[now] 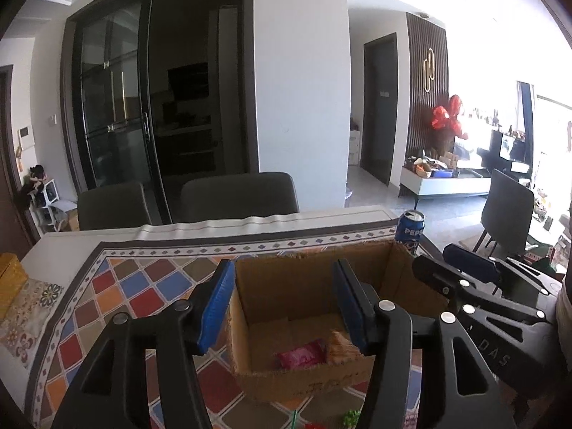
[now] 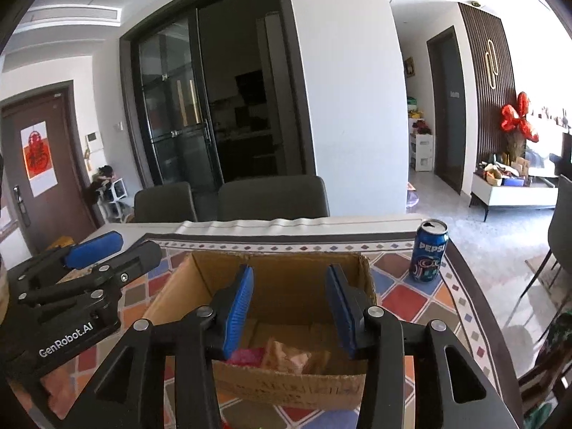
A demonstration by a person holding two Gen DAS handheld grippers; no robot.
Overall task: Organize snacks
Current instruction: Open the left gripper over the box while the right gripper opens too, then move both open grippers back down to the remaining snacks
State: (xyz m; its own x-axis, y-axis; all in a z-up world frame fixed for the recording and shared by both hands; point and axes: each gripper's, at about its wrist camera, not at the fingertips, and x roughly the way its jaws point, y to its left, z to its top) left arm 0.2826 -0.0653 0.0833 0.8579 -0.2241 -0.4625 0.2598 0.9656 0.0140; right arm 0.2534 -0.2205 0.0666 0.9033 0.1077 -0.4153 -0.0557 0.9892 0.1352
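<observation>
While both grippers gape, snacks (image 1: 302,354) fill box (image 2: 286,386).

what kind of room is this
Most likely a home dining area open to a living room: a dining table with a patterned cloth, chairs tucked behind it, glass sliding doors onto a kitchen, and a TV cabinet by bright windows.

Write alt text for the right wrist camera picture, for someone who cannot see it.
An open two-finger right gripper with blue pads hangs empty over an open cardboard box holding a pink snack packet and an orange one. The box sits on a colourful checked tablecloth, a Pepsi can to its right; the left gripper is at left.
</observation>
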